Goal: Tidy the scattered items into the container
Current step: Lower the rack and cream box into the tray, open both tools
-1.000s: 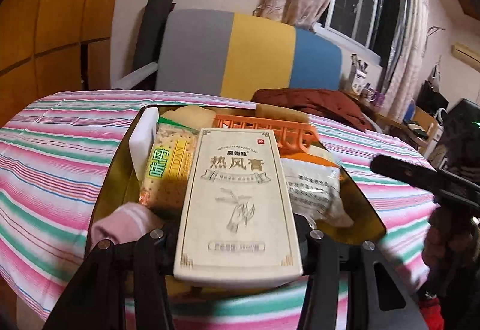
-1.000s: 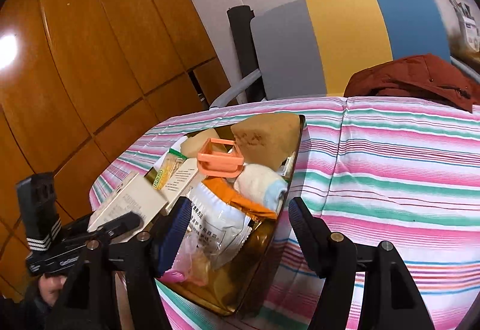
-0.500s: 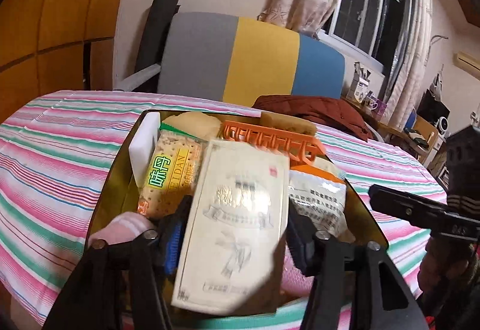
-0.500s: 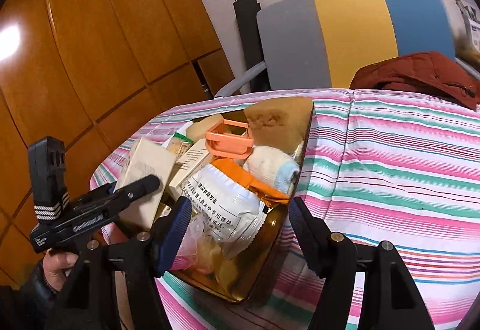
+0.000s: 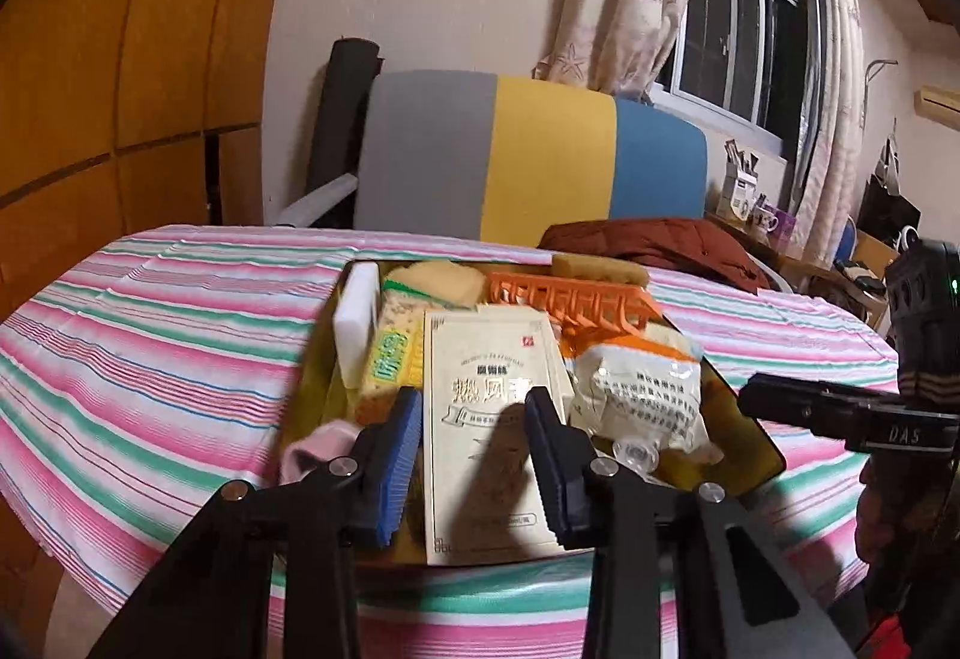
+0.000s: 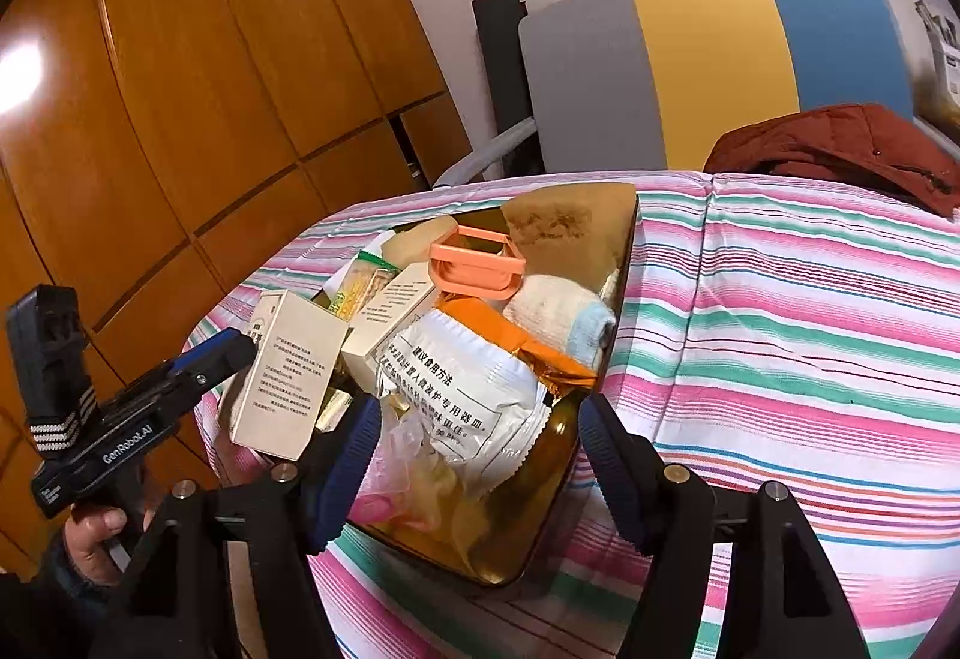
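Container (image 5: 750,455): dark gold-toned rectangular tin w/ glossy walls, packed to the brim, sitting on pink/green striped tablecloth (image 5: 150,347) straight ahead of both grippers. Cream box (image 5: 492,419) w/ Chinese print is at its near end, just past left gripper (image 5: 471,401). Left gripper's jaws are pulled in about as tight as they go, nothing pinched; finger shadows fall on the box face. Beyond the tips: white block (image 5: 354,317) and cracker pack (image 5: 393,353) to the left, orange plastic rack (image 5: 570,299) further out, white printed pouch (image 5: 642,395) to the right, pink cloth (image 5: 312,449) by the left finger.

Right wrist view adds what left can't: cream box (image 6: 288,377) stands tilted on the tin's near corner, not flat, its side panel w/ small print showing, just beside left gripper (image 6: 228,353). Can't tell if they touch. Also rolled white-and-blue towel (image 6: 558,317), brown sponge (image 6: 564,227) at the far end, container (image 6: 558,455) wall, and the hand (image 6: 96,533) on the left tool. Right gripper (image 6: 480,413) is roughly half spread, empty, near corner of the tin between its fingers.

Left view alone shows right gripper (image 5: 774,398) off to the right, level w/ the tin's edge.
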A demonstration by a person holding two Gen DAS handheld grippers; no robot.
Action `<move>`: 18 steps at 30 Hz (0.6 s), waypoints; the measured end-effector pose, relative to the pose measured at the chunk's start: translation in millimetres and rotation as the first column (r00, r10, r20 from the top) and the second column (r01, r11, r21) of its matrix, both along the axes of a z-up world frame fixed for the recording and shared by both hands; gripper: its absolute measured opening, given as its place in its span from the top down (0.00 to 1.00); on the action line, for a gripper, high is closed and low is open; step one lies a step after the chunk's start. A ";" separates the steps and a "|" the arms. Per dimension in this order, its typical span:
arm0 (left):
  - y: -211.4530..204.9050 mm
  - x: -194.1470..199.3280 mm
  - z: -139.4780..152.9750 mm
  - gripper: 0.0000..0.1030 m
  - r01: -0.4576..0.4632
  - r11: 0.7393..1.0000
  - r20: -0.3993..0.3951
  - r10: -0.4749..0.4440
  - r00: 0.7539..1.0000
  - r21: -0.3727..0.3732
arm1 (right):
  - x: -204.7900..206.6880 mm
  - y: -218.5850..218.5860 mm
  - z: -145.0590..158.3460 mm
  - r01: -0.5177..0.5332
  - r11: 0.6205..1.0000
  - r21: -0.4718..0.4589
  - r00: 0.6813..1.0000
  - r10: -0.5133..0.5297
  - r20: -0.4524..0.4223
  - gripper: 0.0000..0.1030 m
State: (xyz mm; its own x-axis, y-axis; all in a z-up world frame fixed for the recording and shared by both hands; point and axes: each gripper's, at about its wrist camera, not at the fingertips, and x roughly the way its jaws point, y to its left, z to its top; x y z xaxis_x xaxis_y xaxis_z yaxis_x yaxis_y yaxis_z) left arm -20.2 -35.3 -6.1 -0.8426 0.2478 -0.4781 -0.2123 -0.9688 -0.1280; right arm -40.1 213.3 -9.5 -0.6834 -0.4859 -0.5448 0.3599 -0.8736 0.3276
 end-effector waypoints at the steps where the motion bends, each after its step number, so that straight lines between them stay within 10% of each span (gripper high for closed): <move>1: 0.9 0.1 -1.3 0.65 -0.002 1.000 -0.005 0.002 1.000 0.004 | 0.1 -0.1 0.0 0.000 1.000 0.000 1.000 0.000 0.000 0.32; 18: -4.4 -9.8 -8.8 0.65 -0.056 0.995 0.035 0.053 0.998 0.083 | 5.1 0.9 -0.8 0.012 1.000 0.013 1.000 -0.012 -0.005 0.32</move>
